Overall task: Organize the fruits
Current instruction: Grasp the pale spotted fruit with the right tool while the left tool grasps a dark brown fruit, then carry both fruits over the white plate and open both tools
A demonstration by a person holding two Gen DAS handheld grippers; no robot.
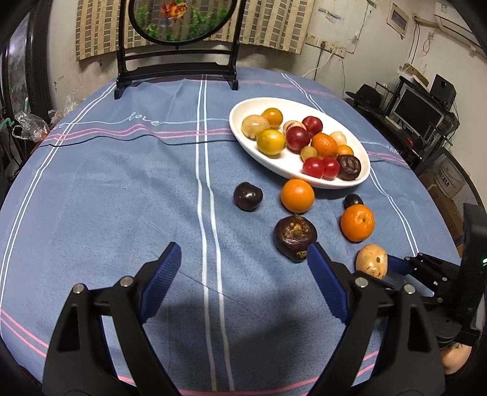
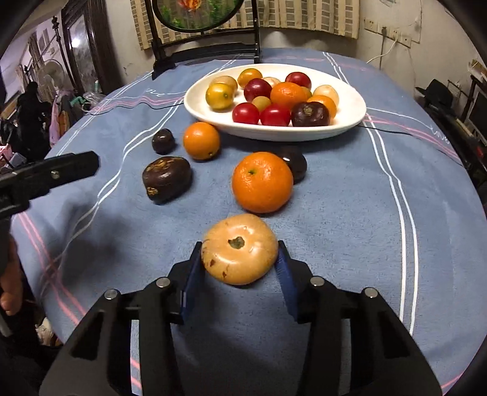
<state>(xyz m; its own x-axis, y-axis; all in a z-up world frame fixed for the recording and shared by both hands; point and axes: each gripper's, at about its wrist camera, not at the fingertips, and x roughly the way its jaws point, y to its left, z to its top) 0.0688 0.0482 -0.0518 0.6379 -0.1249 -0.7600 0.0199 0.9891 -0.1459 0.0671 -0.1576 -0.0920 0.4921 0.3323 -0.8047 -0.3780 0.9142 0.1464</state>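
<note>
My right gripper (image 2: 239,259) pinches the tan fruit (image 2: 239,249) on the worktop (image 2: 350,213), nearest me from the white dish (image 2: 275,134); its round, smooth skin could squirt free. My left gripper (image 1: 243,274), spread and empty, shows whole only in its own view.

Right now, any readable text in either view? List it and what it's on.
"love" — stitched in white script on the blue tablecloth, left wrist view; the same word is blurred in the right wrist view.
Wall notices: too small to read.
Cardboard box print: blurred.
Nothing on the fruit or white dish.
</note>
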